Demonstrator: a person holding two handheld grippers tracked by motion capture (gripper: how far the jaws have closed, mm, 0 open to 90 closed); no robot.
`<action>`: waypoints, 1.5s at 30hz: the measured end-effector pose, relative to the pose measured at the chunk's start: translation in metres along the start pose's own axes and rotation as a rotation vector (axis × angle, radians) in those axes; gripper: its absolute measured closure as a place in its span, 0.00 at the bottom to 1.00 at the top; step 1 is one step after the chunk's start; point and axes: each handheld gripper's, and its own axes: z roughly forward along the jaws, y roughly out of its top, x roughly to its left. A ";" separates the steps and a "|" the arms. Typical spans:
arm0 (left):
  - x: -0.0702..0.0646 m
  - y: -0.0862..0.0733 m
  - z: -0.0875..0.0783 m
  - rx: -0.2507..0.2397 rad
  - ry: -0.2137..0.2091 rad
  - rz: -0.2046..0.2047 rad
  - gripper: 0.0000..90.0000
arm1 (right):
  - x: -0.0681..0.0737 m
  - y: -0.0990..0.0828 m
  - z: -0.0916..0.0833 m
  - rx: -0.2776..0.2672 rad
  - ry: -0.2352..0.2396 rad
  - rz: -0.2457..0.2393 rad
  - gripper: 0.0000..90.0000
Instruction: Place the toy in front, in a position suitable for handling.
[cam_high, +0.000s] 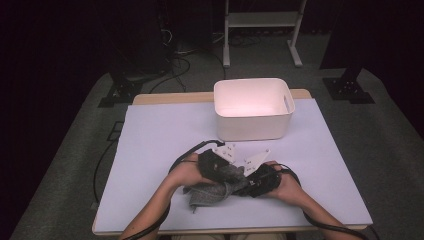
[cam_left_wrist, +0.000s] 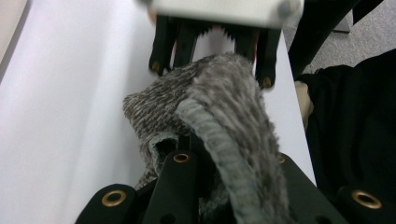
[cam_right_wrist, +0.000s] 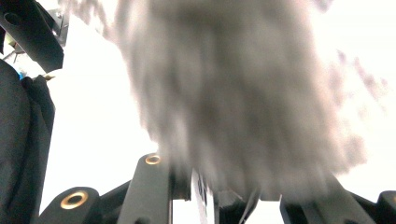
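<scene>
Sock: a grey knitted sock (cam_high: 212, 192) lay bunched on the counter (cam_high: 150, 145) close to the near edge, roughly midway along it, and was gripped from both sides.
Left tool: the left tool (cam_high: 220, 172) came in from the left of the high view and was clamped on the sock; in the left gripper view the fabric (cam_left_wrist: 219, 121) rose right out from between its black jaws, ribbed cuff edge on top.
Right tool: the right tool (cam_high: 252, 182) met the sock from the right and was pinching it too; in the right gripper view the wool (cam_right_wrist: 243, 102) sat up close and blurred between its jaws.
Both tools: they faced each other, tips nearly touching over the sock, with the right tool's black fingers (cam_left_wrist: 163, 46) seen at the far end of the fabric in the left gripper view.
Hands: the left hand (cam_high: 187, 172) and the right hand (cam_high: 285, 182) came up from the near edge, forearms angled inward, a black cable (cam_high: 187, 152) looping off the left one.
Bin: a white plastic bin (cam_high: 253, 107) stood by the far edge, right of centre, well apart from the sock.
Counter: a pale sheet covered its top, with wood showing along the far edge.
</scene>
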 end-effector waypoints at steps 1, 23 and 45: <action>0.000 -0.005 -0.003 -0.003 0.007 -0.013 0.91 | 0.000 0.000 -0.001 0.002 -0.001 -0.003 0.71; -0.006 -0.056 -0.046 -0.083 0.076 -0.115 0.91 | 0.001 -0.006 -0.008 0.017 -0.016 -0.001 0.71; 0.003 0.016 0.014 -0.002 -0.022 0.018 0.91 | 0.000 -0.008 -0.006 -0.005 -0.013 0.005 0.71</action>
